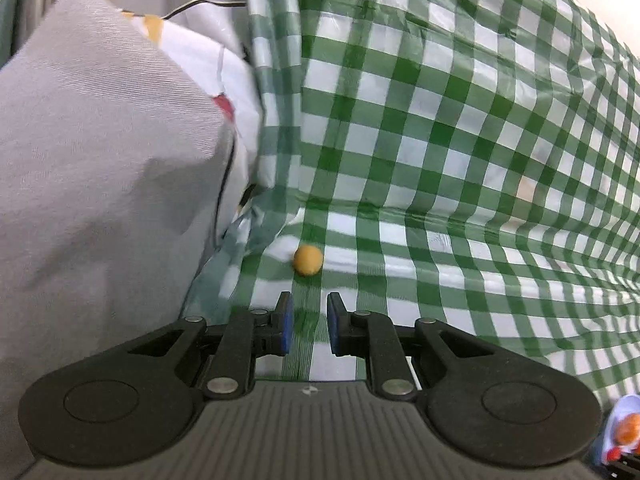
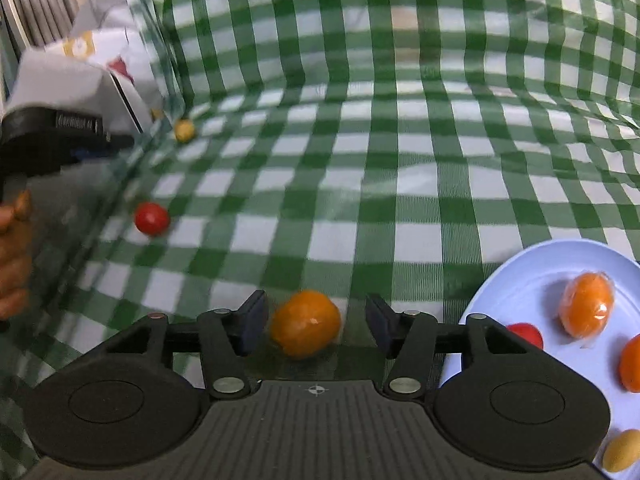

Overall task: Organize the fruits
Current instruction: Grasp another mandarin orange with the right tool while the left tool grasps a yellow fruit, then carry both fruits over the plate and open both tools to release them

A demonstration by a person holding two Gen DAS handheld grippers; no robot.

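Observation:
In the left wrist view a small yellow fruit (image 1: 307,259) lies on the green checked cloth (image 1: 440,140), just ahead of my left gripper (image 1: 310,322), which is open and empty. In the right wrist view my right gripper (image 2: 316,324) is open around an orange fruit (image 2: 306,323) on the cloth; the pads stand apart from it. The same yellow fruit (image 2: 184,130) and a red tomato (image 2: 151,218) lie at the left. A pale blue plate (image 2: 520,276) at the right holds a wrapped orange fruit (image 2: 587,309), a red tomato (image 2: 526,334), another orange fruit (image 2: 632,362) and a yellow fruit (image 2: 622,456).
A grey pillow (image 1: 100,180) and patterned bedding (image 1: 208,64) with a black cable (image 1: 200,2) rise left of the cloth. The cloth climbs a back slope (image 2: 380,20). The person's hand (image 2: 14,256) holds the left gripper body (image 2: 52,140) at the left edge.

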